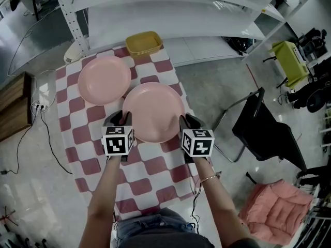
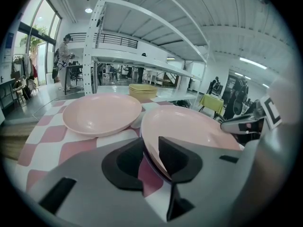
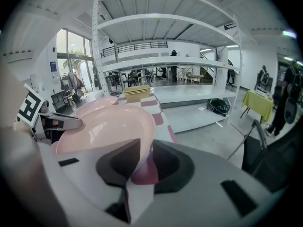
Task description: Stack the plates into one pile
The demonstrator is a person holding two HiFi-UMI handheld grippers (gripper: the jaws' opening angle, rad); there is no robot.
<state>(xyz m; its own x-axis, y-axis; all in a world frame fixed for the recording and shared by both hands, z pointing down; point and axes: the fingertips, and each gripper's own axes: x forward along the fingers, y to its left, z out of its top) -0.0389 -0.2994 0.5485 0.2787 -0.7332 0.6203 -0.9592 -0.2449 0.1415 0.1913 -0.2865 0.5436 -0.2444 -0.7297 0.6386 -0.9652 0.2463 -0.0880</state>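
Note:
A pink plate (image 1: 153, 112) lies near me on the red-and-white checked table (image 1: 150, 174), with one gripper at each side of it. My left gripper (image 1: 120, 119) straddles its left rim. In the left gripper view (image 2: 150, 157) the thin rim (image 2: 189, 126) passes between the jaws with cloth showing beside it, so the pads are not pressing. My right gripper (image 1: 187, 122) is shut on the right rim (image 3: 109, 126), which fills the gap between its jaws (image 3: 147, 160). A second pink plate (image 1: 104, 79) rests flat farther back on the left, just touching the first.
A stack of yellow plates (image 1: 143, 43) sits at the table's far edge. A white shelving rack (image 1: 170, 9) stands behind the table. A black chair (image 1: 264, 128) and pink cushions (image 1: 279, 205) are to the right, a wooden cabinet (image 1: 13, 105) to the left.

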